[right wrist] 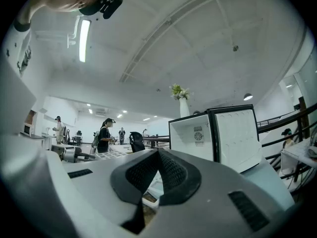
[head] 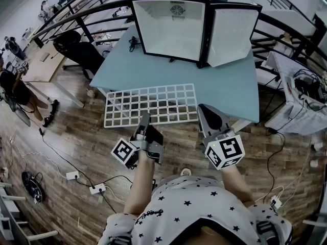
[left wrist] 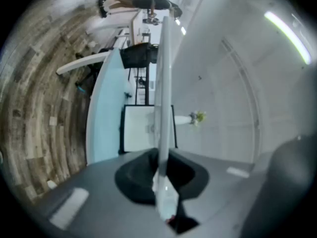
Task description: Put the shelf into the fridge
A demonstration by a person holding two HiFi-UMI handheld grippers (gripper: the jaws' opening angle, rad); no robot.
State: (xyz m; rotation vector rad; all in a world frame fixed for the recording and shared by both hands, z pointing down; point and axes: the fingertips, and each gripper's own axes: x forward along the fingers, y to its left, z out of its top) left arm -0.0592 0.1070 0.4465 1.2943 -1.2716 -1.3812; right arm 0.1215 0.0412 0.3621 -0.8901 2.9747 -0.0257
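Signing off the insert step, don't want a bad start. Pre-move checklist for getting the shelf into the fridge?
1. Fridge door open: ok, swung wide.
2. Left gripper clamped on shelf: ok, near edge sits between its jaws.
3. Right gripper holding shelf: not ok, jaws shut with nothing between them.
4. Fridge cavity free: ok, looks empty.
5. Table between shelf and fridge bare: ok.
6. Rails inside for the shelf: cannot tell.
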